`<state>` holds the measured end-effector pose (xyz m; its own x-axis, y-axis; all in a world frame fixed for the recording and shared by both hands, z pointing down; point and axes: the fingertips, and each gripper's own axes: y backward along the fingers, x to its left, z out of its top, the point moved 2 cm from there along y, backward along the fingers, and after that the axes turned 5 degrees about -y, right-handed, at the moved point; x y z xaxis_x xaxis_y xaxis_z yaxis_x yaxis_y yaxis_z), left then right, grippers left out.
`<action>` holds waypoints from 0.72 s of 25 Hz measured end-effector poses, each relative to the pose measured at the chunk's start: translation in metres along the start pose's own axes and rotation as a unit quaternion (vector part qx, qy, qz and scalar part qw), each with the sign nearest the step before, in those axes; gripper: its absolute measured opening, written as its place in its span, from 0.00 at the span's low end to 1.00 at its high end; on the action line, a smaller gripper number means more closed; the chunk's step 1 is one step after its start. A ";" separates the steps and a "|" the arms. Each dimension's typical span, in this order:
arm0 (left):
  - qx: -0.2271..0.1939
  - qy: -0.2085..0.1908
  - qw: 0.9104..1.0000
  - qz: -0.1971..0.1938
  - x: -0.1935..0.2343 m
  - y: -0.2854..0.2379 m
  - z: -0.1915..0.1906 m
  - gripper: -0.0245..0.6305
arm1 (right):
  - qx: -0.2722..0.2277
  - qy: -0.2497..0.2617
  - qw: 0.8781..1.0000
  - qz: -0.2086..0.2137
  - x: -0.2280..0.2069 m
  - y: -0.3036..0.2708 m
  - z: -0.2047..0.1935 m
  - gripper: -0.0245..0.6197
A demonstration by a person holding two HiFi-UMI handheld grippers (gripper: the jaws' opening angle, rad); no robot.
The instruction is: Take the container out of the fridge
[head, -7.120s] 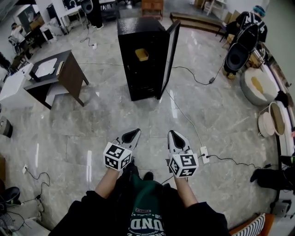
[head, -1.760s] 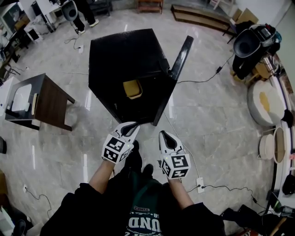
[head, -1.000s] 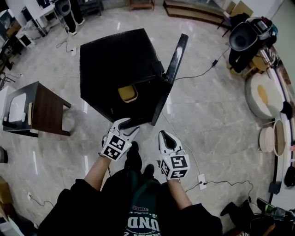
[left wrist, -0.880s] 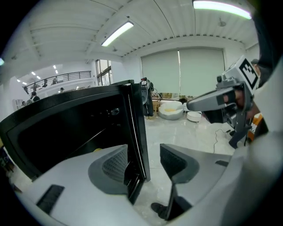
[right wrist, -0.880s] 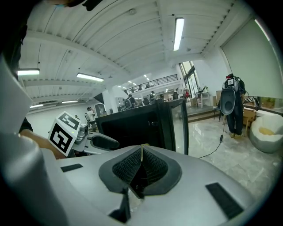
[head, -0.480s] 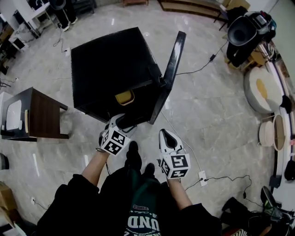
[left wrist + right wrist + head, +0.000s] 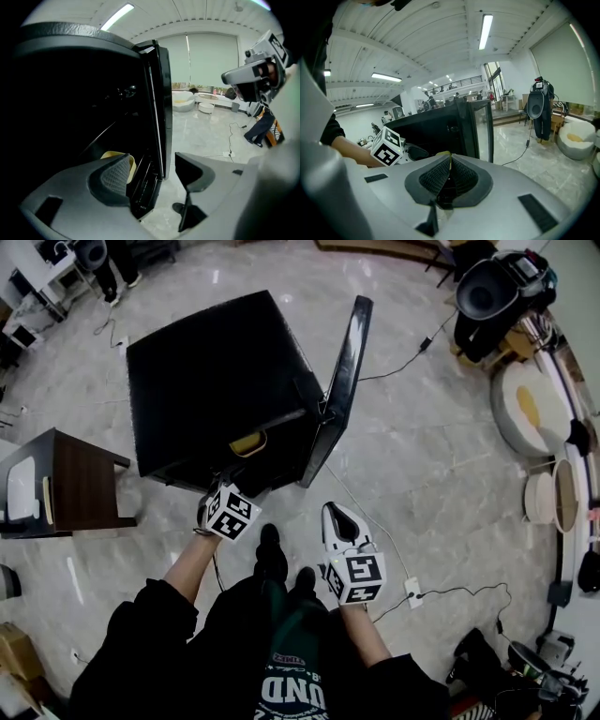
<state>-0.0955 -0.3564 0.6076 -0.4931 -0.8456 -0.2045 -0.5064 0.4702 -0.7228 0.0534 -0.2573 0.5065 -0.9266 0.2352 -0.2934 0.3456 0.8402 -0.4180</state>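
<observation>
A black fridge (image 7: 220,371) stands on the floor with its door (image 7: 342,381) swung open to the right. Inside, on a low shelf, sits a yellow container (image 7: 247,443). My left gripper (image 7: 223,489) reaches into the fridge's opening just short of the container. Its jaws have just been opening and now stand wide with nothing between them. In the left gripper view the container (image 7: 132,165) shows partly behind the left finger (image 7: 115,177) of that gripper (image 7: 152,172). My right gripper (image 7: 335,517) hangs back outside the fridge, shut (image 7: 449,174) and empty.
A dark wooden side table (image 7: 80,479) stands to the left of the fridge. A power strip (image 7: 411,592) with cables lies on the marble floor at the right. Round tubs (image 7: 530,409) line the right edge. My shoes (image 7: 270,545) are just below the grippers.
My left gripper has moved forward and down into the fridge's opening, and its jaws have spread. The right gripper has barely shifted. The fridge now looms closer.
</observation>
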 end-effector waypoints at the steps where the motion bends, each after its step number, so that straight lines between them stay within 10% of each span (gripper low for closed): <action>1: 0.002 0.003 1.000 0.002 0.004 -0.004 -0.002 0.49 | 0.001 -0.001 1.000 -0.002 0.000 -0.001 0.000 0.09; 18: 0.064 -0.023 0.997 0.027 0.040 -0.072 -0.048 0.48 | 0.028 -0.018 0.999 -0.037 -0.010 -0.020 -0.012 0.09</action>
<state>-0.1127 -0.4118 0.6826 -0.4825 -0.8322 -0.2734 -0.3844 0.4816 -0.7876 0.0535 -0.2702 0.5280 -0.9443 0.1556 -0.2899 0.2853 0.8262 -0.4858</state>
